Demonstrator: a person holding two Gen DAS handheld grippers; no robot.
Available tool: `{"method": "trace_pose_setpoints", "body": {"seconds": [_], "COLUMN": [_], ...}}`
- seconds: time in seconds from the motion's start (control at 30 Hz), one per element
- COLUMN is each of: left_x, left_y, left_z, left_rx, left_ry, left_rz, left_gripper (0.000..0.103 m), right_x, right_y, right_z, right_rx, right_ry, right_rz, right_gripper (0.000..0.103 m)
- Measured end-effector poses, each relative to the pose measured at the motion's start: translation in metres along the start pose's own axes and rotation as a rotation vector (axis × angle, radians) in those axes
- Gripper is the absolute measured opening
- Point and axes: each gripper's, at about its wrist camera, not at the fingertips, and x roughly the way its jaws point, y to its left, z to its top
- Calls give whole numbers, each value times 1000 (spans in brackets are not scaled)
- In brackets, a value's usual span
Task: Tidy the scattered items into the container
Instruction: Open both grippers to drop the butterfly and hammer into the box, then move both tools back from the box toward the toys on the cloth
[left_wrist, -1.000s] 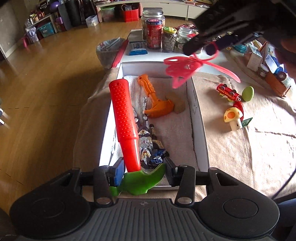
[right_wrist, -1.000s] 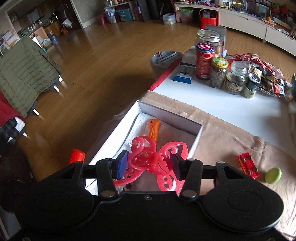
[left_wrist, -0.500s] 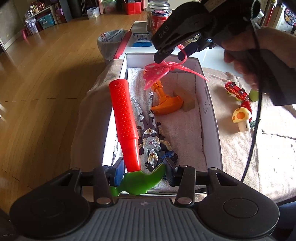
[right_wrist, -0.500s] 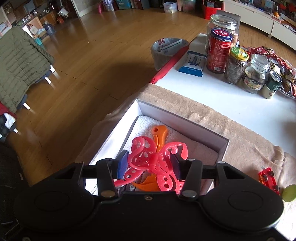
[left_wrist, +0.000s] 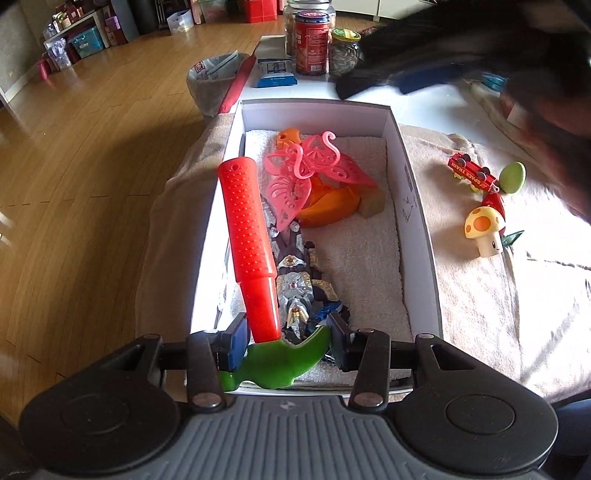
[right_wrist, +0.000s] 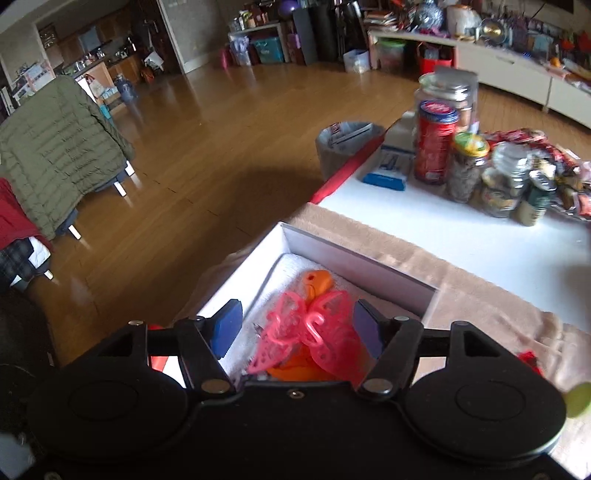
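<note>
Left wrist view: the toy hammer (left_wrist: 255, 254) is clamped by its green head in the left gripper (left_wrist: 283, 345) above the white box (left_wrist: 415, 206). Inside, the pink butterfly (left_wrist: 310, 173) lies on an orange toy (left_wrist: 328, 205) beside a robot figure (left_wrist: 295, 284). The right gripper (right_wrist: 297, 328) is spread empty over it. Left on the cloth — toy train (left_wrist: 472, 172), green disc (left_wrist: 513, 178), mushroom (left_wrist: 484, 230).
</note>
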Motion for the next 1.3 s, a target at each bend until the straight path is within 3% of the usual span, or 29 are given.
{"method": "trace_pose_setpoints", "body": {"seconds": [0.2, 0.4, 0.5, 0.6, 0.93, 1.0, 1.07, 1.3], "left_x": [6, 17, 24, 29, 52, 53, 52, 44], "left_y": [-13, -27, -35, -43, -50, -50, -49, -50], "left_z": [7, 18, 24, 32, 48, 48, 49, 46], "left_rx": [14, 30, 45, 48, 5, -4, -3, 10], "left_ry": [21, 55, 72, 78, 138, 132, 129, 118], "left_rz": [16, 50, 68, 79, 73, 84, 105, 119], "left_gripper": [46, 46, 46, 46, 46, 49, 61, 65], "right_x": [-51, -68, -66, -61, -70, -72, -72, -73], "right_y": [-33, -78, -103, -120, -124, -126, -128, -134], "right_z": [-60, -142, -173, -181, -178, -183, -184, -186], "right_rx": [31, 130, 226, 274, 289, 303, 316, 342], "right_ry": [-9, 27, 61, 116, 83, 83, 84, 82], "right_rz": [-36, -120, -114, -121, -59, -49, -44, -40], "right_gripper": [69, 70, 70, 70, 70, 70, 70, 70]}}
